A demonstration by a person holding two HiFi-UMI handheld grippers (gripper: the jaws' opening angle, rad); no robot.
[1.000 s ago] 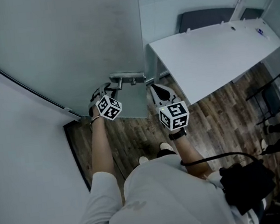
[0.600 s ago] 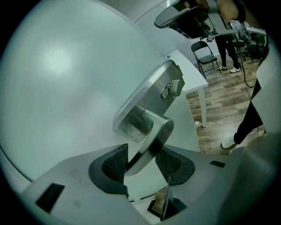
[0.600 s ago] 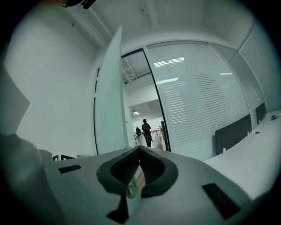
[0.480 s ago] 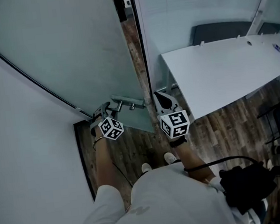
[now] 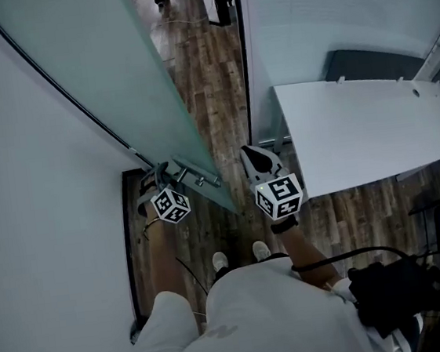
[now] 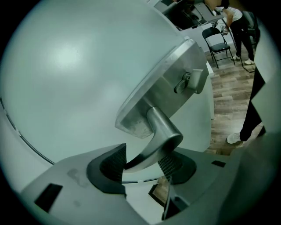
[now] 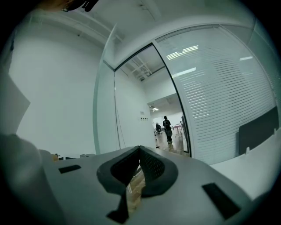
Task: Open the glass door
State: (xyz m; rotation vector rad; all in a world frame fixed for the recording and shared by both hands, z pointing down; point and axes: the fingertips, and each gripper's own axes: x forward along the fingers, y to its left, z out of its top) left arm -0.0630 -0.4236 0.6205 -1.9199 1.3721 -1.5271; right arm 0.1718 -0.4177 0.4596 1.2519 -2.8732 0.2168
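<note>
The frosted glass door [image 5: 89, 68] stands swung partly open toward me, and wooden hallway floor shows through the gap. Its metal lever handle [image 5: 196, 174] sits on a steel plate [image 6: 162, 83]. My left gripper [image 5: 165, 175] is at that handle. In the left gripper view the lever [image 6: 156, 136] lies across the gripper [image 6: 142, 162], touching both pads while the jaws are opening. My right gripper [image 5: 256, 158] hovers shut and holding nothing just right of the door's free edge [image 7: 105, 96]. In its own view the right gripper [image 7: 139, 165] points level through the doorway.
A white table [image 5: 372, 126] stands close on the right, below a glass partition with blinds [image 5: 327, 9]. A white wall [image 5: 37, 231] runs along the left. A black bag [image 5: 390, 286] hangs at my right hip. People [image 7: 167, 127] walk far down the hallway; a folding chair [image 6: 217, 41] stands beyond the door.
The door has swung from shut to partly open, the gap widening. My left gripper moved left and back with the handle. The right gripper stayed beside the door edge.
</note>
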